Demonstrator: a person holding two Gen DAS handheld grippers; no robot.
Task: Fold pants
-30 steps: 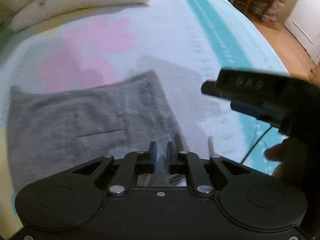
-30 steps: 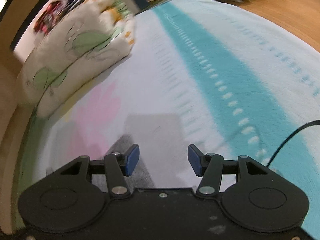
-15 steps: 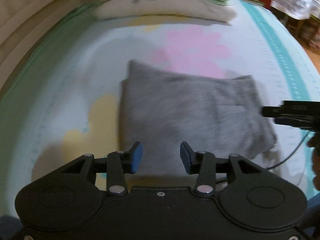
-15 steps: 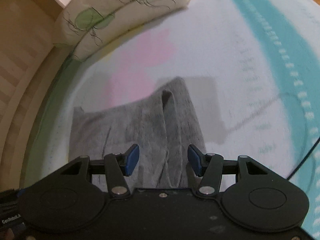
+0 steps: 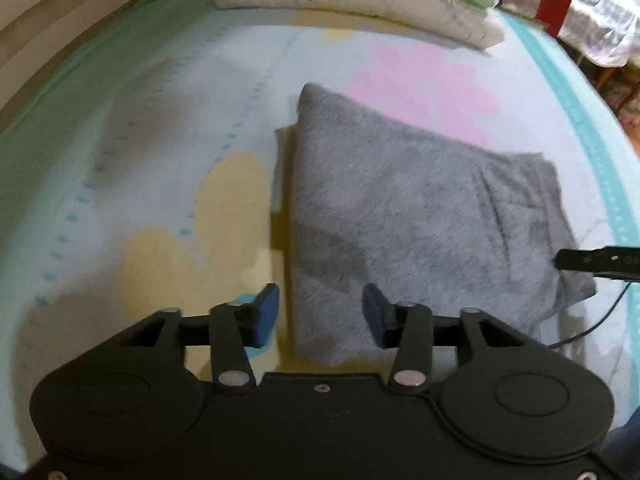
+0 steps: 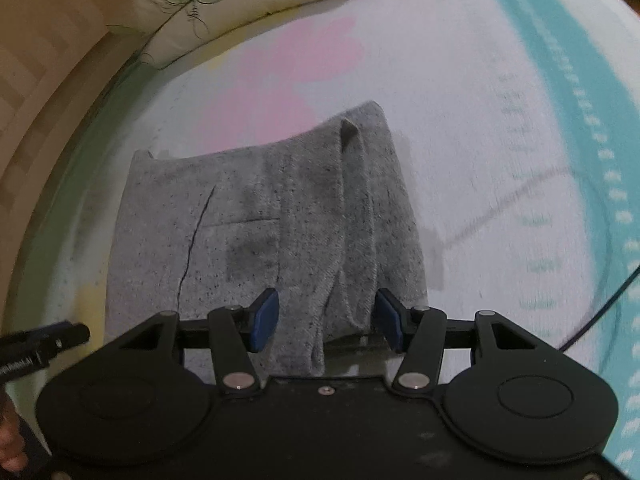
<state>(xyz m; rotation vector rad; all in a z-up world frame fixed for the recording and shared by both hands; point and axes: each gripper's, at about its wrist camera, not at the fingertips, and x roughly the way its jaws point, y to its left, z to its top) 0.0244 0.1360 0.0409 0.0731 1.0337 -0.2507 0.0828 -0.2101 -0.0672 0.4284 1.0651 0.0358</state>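
The grey pants (image 5: pixel 408 216) lie folded into a compact rectangle on the bed; they also show in the right wrist view (image 6: pixel 272 216). My left gripper (image 5: pixel 320 316) is open and empty, hovering above the near left corner of the fold. My right gripper (image 6: pixel 326 320) is open and empty, above the near edge at the waistband side. Part of the right gripper's body shows at the right edge of the left wrist view (image 5: pixel 600 262). Part of the left gripper's body shows at the lower left of the right wrist view (image 6: pixel 40 340).
The bed sheet (image 5: pixel 120 140) is pale with pink and yellow flowers and a teal stripe (image 6: pixel 560 40). A folded floral quilt (image 5: pixel 360 4) lies at the head. A black cable (image 6: pixel 592 320) runs over the sheet on the right. Furniture stands beyond the bed (image 5: pixel 592 20).
The left gripper has let go of the pants, opened, and drawn back. The right gripper has swung over the folded pants. The pants now lie flat and folded.
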